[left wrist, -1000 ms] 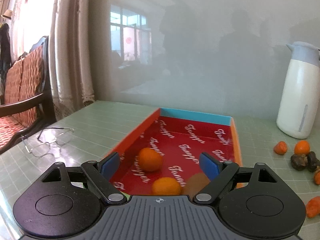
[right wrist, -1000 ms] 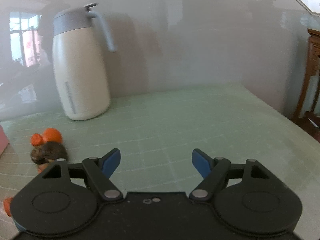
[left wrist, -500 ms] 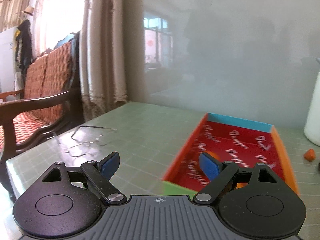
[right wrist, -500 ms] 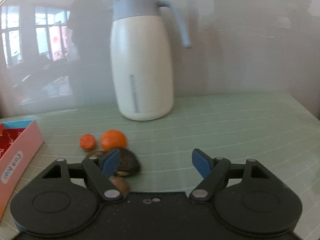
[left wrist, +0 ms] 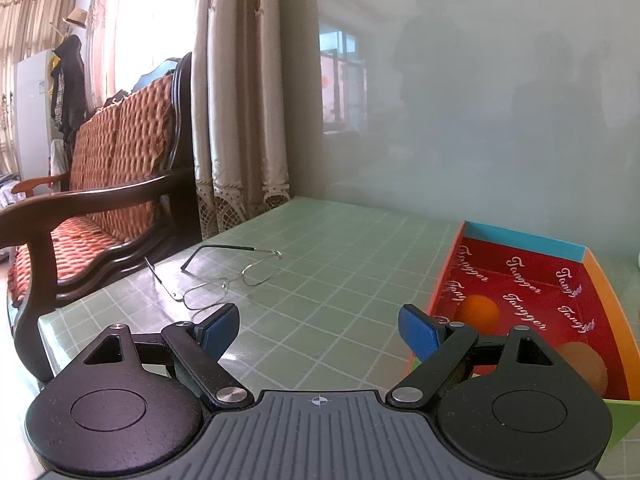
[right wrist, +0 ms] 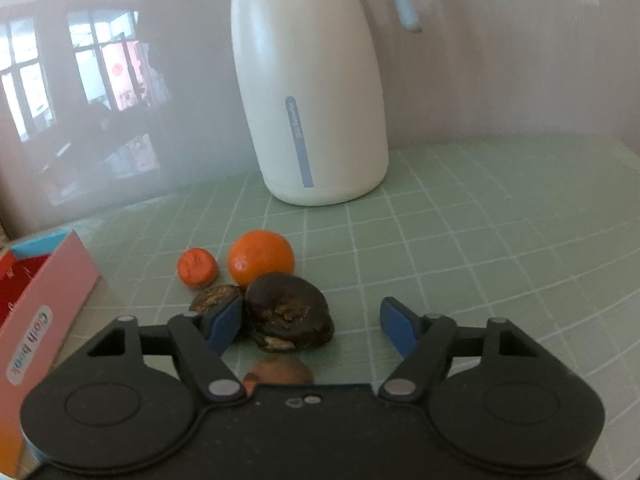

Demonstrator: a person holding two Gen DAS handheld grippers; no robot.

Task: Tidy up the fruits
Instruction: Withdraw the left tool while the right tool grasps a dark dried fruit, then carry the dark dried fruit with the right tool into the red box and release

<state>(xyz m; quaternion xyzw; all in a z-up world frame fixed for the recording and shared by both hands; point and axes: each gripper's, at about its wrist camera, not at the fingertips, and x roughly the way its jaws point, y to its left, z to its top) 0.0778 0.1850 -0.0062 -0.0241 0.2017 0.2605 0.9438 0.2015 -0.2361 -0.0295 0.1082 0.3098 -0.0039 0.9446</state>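
1. Left wrist view. The left gripper (left wrist: 318,330) stands wide open with nothing between its blue pads, over bare green mat (left wrist: 320,280) just left of the box (left wrist: 612,308). I judge it idle, drawn aside to leave the box mouth free for a delivery.
   - The box – red-lined, blue far wall, orange right wall – holds an orange (left wrist: 478,312) and a paler fruit (left wrist: 582,364) nearer the camera, partly behind the right jaw.
   - Glasses (left wrist: 224,276) lie unfolded on the mat ahead and to the left; a chair (left wrist: 100,208) stands off the table's left edge.
   - Only this view shows the box's inside and what is already stored.

2. Right wrist view. The right gripper (right wrist: 312,322) is partly open and has just been closing. The dark fruit (right wrist: 290,310) sits between the jaws close against the left pad, clear of the right one, so it is not yet gripped.
   - A smaller dark fruit (right wrist: 216,296) lies behind the left pad; a loose orange (right wrist: 261,257) and a small red-orange fruit (right wrist: 197,268) lie just beyond, and another fruit (right wrist: 276,372) peeks out under the gripper body.
   - A white jug (right wrist: 316,92) stands upright behind the pile.
   - The box shows only as a pink outer wall (right wrist: 44,304) at the left.
   - Only this view shows the unsorted pile – likely the work remaining.
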